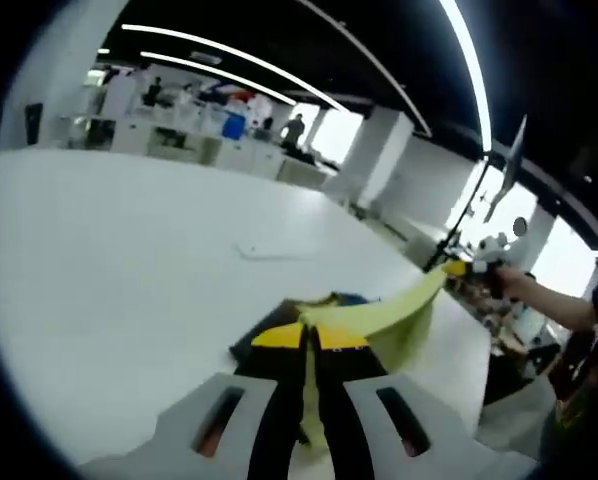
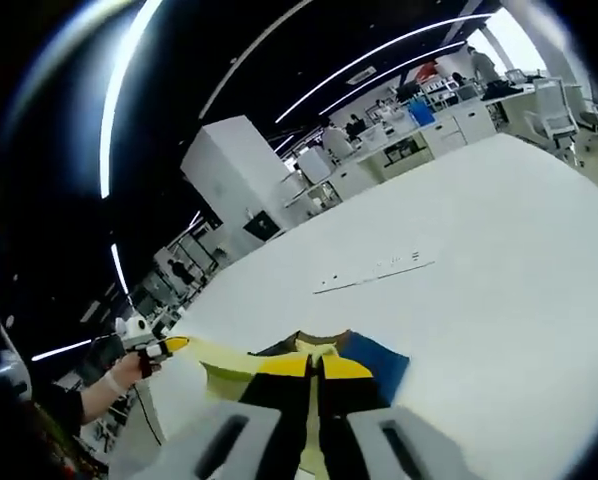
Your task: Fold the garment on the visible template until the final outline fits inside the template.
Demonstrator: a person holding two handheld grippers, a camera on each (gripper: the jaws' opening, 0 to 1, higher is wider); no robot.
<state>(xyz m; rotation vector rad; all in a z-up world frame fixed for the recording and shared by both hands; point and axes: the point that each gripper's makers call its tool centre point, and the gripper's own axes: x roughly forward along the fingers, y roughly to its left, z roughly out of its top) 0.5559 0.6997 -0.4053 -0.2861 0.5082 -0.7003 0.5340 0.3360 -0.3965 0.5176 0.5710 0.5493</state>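
Both grippers are holding the yellow garment [image 1: 384, 315] stretched in the air above the white table [image 1: 109, 280]. The left gripper [image 1: 310, 345] and the right gripper [image 2: 316, 372] are each pinching a garment edge between pressed jaws. The cloth is sagging between them; a weak pinch is risking a slip, so the fold lands crooked

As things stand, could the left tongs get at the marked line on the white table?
Probably not without letting go: the left tongs look shut on the yellow garment, stretched toward the right tongs. The marked line lies beyond on open table, unobstructed.
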